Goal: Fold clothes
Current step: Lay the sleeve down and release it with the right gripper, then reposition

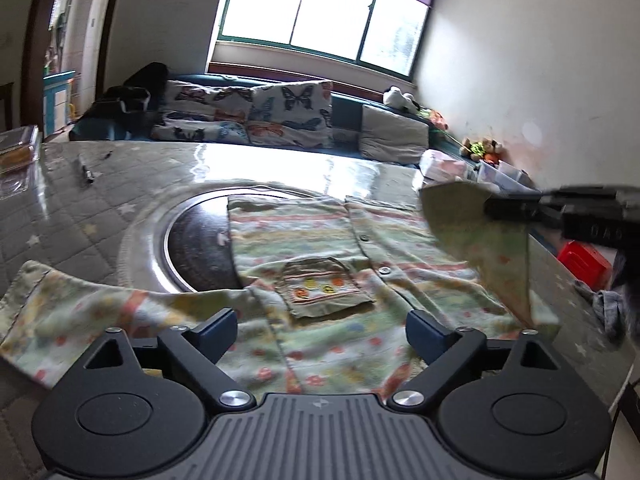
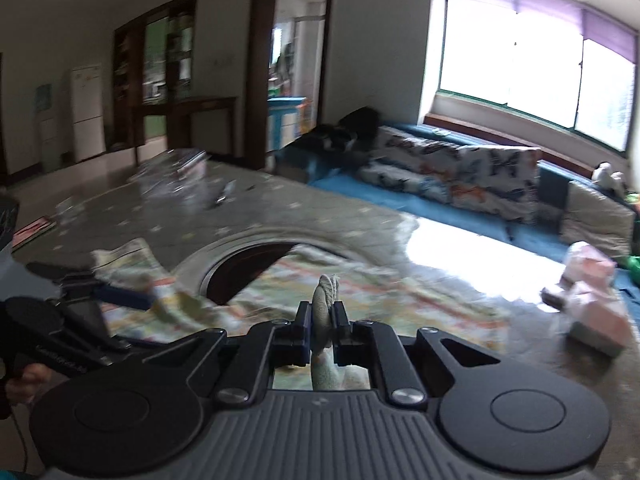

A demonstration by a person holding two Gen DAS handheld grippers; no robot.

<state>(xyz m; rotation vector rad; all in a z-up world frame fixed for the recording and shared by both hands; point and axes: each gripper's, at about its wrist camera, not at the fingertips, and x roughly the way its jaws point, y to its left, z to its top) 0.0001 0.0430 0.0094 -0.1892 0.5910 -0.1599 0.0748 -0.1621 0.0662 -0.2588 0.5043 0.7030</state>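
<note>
Overhead, right tongs (image 2: 322, 330) pinching shirt (image 1: 320, 264) sleeve

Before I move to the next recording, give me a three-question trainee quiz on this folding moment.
1. True or false: the left hand-held gripper is shut on the shirt.
2. Which part of the shirt is lifted off the table?
A. the chest pocket
B. the sleeve held by the right hand-held gripper
C. the far hem
3. Fill in: the shirt partly covers a round dark ____ set into the table.

Key:
1. False; its jaws stand wide open above the cloth.
2. B
3. Inset; what it is cannot be told.
</note>
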